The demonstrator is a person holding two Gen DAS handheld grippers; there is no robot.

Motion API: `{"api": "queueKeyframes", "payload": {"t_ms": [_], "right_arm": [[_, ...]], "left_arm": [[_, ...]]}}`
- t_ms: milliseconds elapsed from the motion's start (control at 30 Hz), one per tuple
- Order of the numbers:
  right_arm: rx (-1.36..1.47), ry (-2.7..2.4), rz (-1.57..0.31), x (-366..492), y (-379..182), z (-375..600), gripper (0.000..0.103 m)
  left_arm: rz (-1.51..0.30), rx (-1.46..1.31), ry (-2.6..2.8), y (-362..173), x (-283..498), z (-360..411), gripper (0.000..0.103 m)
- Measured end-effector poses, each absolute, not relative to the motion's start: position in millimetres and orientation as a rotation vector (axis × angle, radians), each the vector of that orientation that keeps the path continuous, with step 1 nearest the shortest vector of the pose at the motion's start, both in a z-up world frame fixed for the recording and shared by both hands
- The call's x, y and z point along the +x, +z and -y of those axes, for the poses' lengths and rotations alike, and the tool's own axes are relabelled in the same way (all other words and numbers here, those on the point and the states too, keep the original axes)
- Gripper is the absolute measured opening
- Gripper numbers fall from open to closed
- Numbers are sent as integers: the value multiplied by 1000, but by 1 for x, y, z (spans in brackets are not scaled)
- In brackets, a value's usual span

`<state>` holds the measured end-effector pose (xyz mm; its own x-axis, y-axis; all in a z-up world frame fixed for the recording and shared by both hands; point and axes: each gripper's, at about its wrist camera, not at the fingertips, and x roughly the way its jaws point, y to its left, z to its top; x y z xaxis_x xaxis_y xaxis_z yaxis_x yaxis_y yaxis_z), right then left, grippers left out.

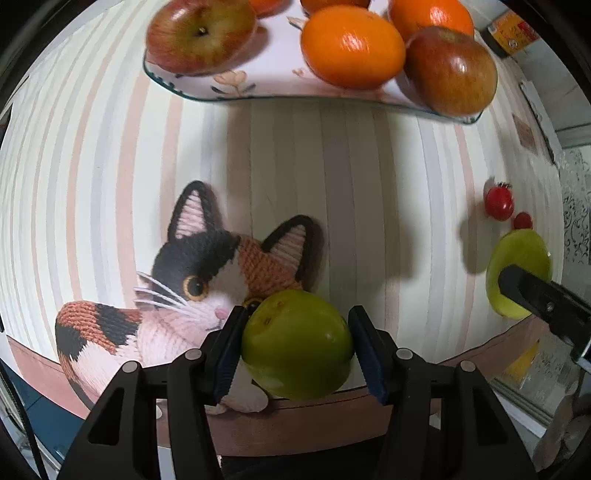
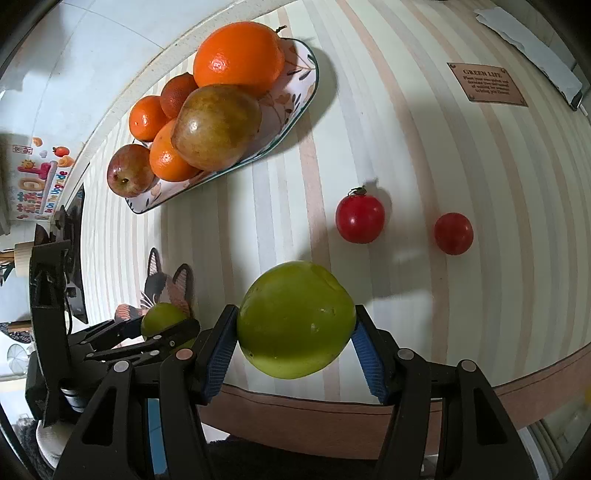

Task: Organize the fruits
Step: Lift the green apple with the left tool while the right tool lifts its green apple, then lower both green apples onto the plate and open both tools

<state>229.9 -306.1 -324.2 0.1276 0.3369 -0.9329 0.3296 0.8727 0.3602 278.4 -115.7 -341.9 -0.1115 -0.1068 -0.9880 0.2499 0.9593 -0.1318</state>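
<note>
My left gripper (image 1: 295, 343) is shut on a green fruit (image 1: 297, 345) held above the near table edge, over the cat picture. My right gripper (image 2: 295, 325) is shut on a second, larger green fruit (image 2: 295, 319); that fruit also shows at the right of the left wrist view (image 1: 519, 273). A floral plate (image 1: 258, 88) ahead holds several oranges and apples, among them an orange (image 1: 352, 46) and a red apple (image 1: 201, 35). The plate also shows in the right wrist view (image 2: 291, 122). Two small red tomatoes (image 2: 360, 218) (image 2: 453, 233) lie on the striped cloth.
A striped tablecloth with a knitted-cat print (image 1: 192, 280) covers the table. A brown label patch (image 2: 487, 85) sits far right. The table's brown front edge (image 2: 332, 406) runs just under both grippers. A colourful box (image 2: 37, 184) stands left, off the table.
</note>
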Motion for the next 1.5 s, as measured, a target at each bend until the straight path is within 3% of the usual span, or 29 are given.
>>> {"api": "queueKeyframes", "payload": {"t_ms": [367, 533, 833, 1067, 1100, 1167, 1233, 1500], "right_arm": [[682, 16, -1396, 255, -302, 327, 63], [743, -27, -1314, 293, -284, 355, 63], [620, -27, -1335, 369, -298, 362, 63], [588, -4, -1357, 374, -318, 357, 64], [601, 2, -1354, 374, -319, 358, 65], [608, 16, -1347, 372, -319, 358, 84], [612, 17, -1344, 372, -318, 359, 88], [513, -53, -1335, 371, -297, 351, 94]], "left_arm": [[-1609, -197, -399, -272, 341, 104, 54], [-1486, -157, -379, -232, 399, 120, 54], [-1493, 14, -270, -255, 462, 124, 54], [-1541, 78, -245, -273, 474, 133, 54], [-1532, 77, -242, -274, 474, 135, 58], [-1522, 78, -248, -272, 474, 137, 72], [-1513, 79, -242, -270, 474, 139, 85], [-1455, 59, -236, -251, 453, 129, 88]]}}
